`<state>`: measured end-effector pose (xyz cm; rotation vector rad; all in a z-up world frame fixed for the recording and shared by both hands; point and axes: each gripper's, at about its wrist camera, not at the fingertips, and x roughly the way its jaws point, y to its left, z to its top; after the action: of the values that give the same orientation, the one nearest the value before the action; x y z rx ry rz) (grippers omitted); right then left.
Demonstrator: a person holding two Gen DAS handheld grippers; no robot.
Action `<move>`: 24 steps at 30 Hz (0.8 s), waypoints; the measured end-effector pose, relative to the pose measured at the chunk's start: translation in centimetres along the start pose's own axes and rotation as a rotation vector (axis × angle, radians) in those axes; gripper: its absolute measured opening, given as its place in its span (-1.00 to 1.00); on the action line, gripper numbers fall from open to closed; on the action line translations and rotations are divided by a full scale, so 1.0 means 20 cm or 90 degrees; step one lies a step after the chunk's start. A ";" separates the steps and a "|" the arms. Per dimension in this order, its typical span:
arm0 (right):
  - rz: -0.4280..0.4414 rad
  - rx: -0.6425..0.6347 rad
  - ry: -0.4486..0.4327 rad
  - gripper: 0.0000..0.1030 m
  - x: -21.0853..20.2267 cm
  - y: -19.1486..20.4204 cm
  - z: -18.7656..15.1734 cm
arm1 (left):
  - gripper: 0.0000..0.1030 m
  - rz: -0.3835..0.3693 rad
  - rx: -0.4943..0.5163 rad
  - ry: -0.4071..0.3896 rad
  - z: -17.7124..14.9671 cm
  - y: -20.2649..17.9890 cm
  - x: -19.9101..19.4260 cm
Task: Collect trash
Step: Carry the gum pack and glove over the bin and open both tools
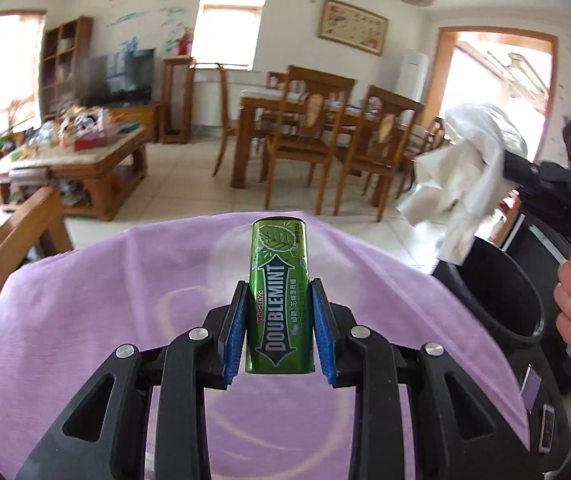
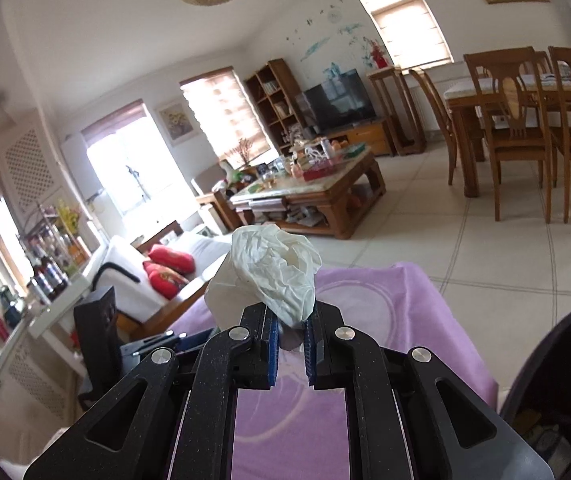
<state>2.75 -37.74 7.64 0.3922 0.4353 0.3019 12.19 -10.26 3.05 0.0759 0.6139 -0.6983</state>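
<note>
2 tongs are loaded. My left tongs [image 1: 279, 320] are closed on a green Doublemint gum can [image 1: 279, 296], pinned upright between the blue pads above the purple cloth [image 1: 85, 300] over the tabletop. My right tongs [image 2: 290, 342] pinch a crumpled white tissue [image 2: 273, 276], which I see hanging over the black bin [image 1: 501, 292] at the tabletop's right edge.

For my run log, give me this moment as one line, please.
left gripper: shut on gum tin | right gripper: shut on crumpled tissue, near black bin | nothing binned yet
</note>
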 end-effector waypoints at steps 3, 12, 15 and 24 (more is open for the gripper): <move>-0.016 0.017 -0.034 -0.79 -0.26 -0.14 -0.03 | -0.41 -0.046 0.031 -0.002 0.00 -0.26 0.01; -0.101 0.105 -0.107 -0.79 -0.94 -0.73 -0.21 | -0.41 -0.154 0.114 -0.008 0.01 -1.04 0.17; -0.124 0.130 -0.122 -0.79 -1.12 -0.91 -0.27 | -0.40 -0.179 0.138 0.012 -0.02 -1.24 0.28; -0.140 0.179 -0.144 -0.79 -1.35 -1.24 -0.42 | -0.40 -0.194 0.176 0.054 -0.06 -1.46 0.48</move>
<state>-19.60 -66.77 -0.63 0.6408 0.2950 -0.0203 -0.96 -37.94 0.63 0.2741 0.6130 -1.0779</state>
